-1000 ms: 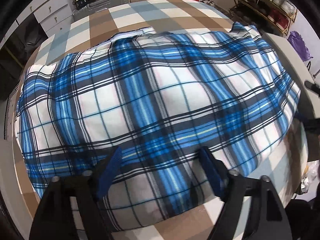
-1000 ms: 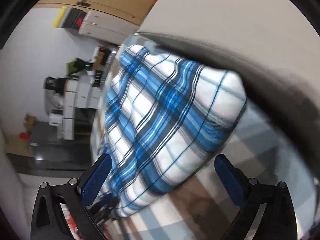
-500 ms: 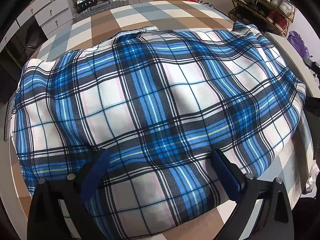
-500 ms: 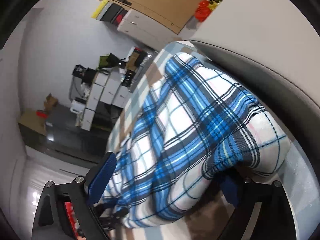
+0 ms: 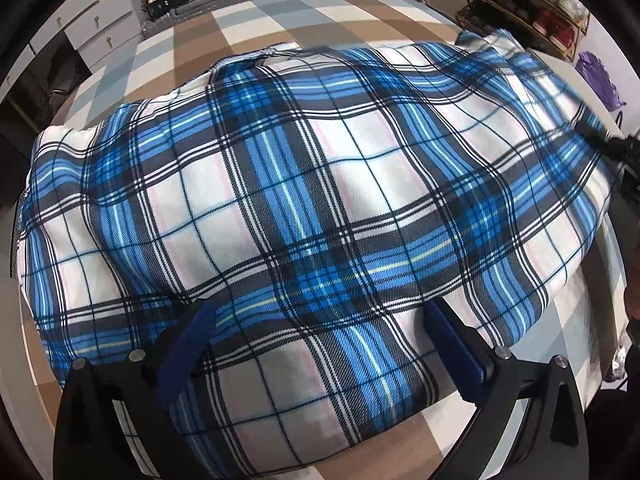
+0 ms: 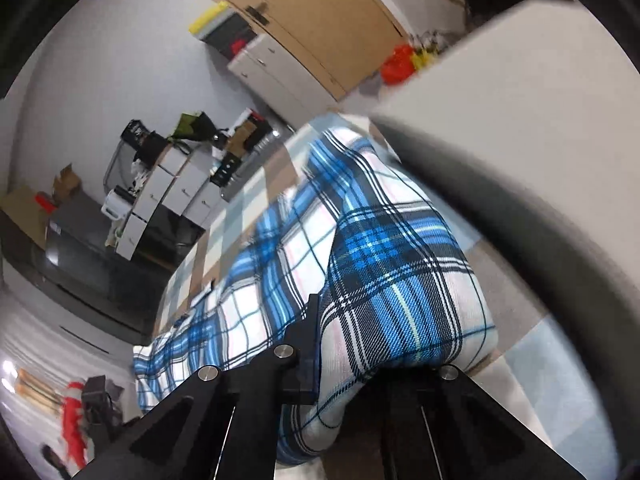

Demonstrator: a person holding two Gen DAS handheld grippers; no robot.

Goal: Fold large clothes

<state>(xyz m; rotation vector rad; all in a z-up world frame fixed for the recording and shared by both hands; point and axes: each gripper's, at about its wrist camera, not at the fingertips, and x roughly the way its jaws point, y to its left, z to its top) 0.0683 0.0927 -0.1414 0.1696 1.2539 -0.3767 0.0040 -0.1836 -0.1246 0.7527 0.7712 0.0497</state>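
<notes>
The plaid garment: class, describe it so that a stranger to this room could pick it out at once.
Find the bed with the checked brown, grey and cream cover. Spread across it lies the plaid garment. Its bright blue, white and black tartan with thin lines sets it apart from the cover's plain, muted squares.

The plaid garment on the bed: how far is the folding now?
Done: the plaid garment lies spread on the checked bedcover, looking already doubled once. In hand: the right claw is shut on its corner; the left claw hangs open above the near edge. Left: further folds.
</notes>
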